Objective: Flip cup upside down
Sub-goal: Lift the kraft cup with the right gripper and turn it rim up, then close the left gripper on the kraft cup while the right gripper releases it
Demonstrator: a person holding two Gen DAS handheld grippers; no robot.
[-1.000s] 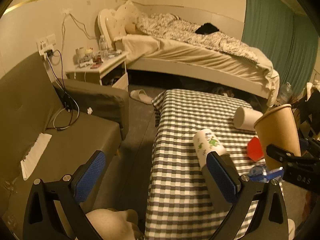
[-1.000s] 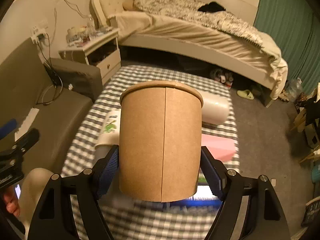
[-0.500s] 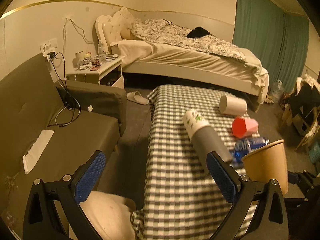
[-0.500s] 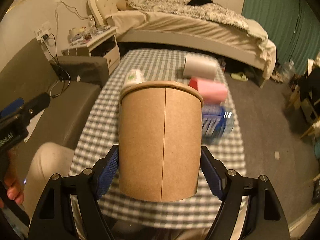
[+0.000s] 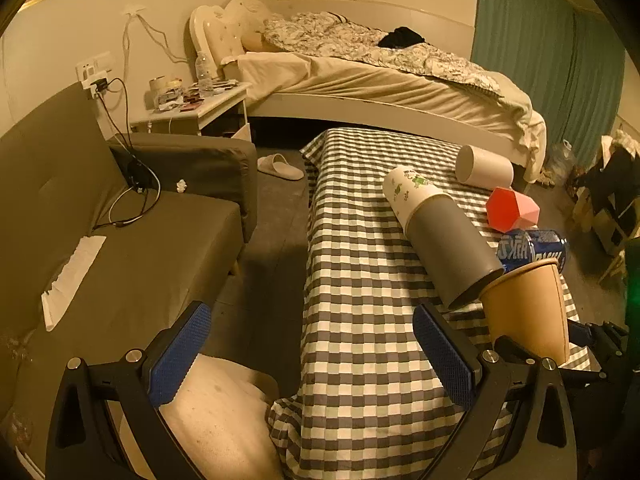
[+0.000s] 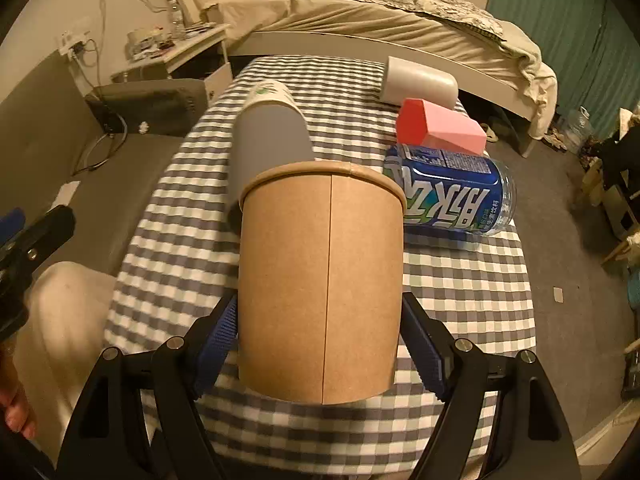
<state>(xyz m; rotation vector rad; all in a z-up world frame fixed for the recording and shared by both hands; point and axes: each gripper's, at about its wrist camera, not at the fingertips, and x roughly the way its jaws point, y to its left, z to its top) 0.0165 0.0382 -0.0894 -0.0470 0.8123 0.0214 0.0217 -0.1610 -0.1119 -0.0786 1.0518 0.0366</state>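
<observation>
My right gripper (image 6: 320,344) is shut on a brown paper cup (image 6: 320,280), its blue pads pressed on the cup's two sides. The cup's rim points away from the camera, toward the far end of the checked table (image 6: 460,280). In the left wrist view the same cup (image 5: 528,312) hangs low over the table's near right part, rim up and slightly tilted. My left gripper (image 5: 312,352) is open and empty, over the table's near left edge and the floor gap.
On the table lie a grey cup nested with a white printed cup (image 5: 440,240), a white cup on its side (image 5: 484,166), a red and pink box (image 5: 512,210) and a blue can (image 6: 452,196). A sofa (image 5: 120,240) stands left, a bed (image 5: 380,80) behind.
The right gripper has carried the brown cup down and toward the table's near end. The left gripper has pulled back and to the left, still open.
</observation>
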